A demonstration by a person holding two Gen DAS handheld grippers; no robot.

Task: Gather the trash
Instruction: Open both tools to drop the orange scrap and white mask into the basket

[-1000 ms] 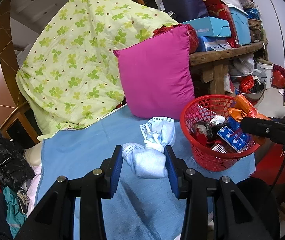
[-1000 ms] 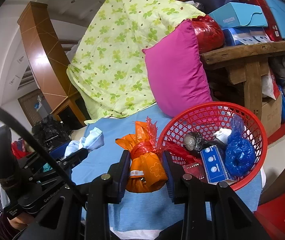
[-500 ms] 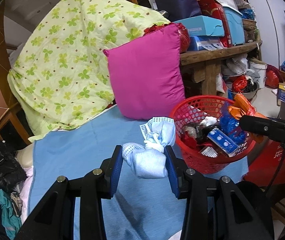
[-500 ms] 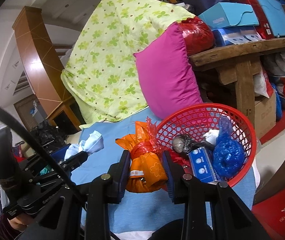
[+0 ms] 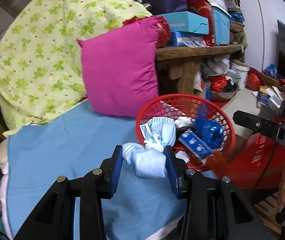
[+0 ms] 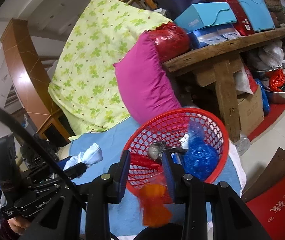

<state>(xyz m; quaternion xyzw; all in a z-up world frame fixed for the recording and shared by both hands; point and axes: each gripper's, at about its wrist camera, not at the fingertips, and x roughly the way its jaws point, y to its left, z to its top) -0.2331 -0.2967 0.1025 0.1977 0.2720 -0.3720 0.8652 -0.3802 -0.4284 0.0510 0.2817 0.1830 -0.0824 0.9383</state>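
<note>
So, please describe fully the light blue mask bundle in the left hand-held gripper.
The mask bundle is made of crumpled, soft-looking light blue face masks with white dotted edges, knotted at the middle by white ear loops. The left hand-held gripper pinches its lower half between the blue pads, and the upper half stands free. It is held over the blue sheet, at the near rim of the red basket.

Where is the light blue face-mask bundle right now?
In the left wrist view, the mask bundle is clamped in the left gripper, low centre, above the blue sheet and beside the left rim of the red basket.
</note>
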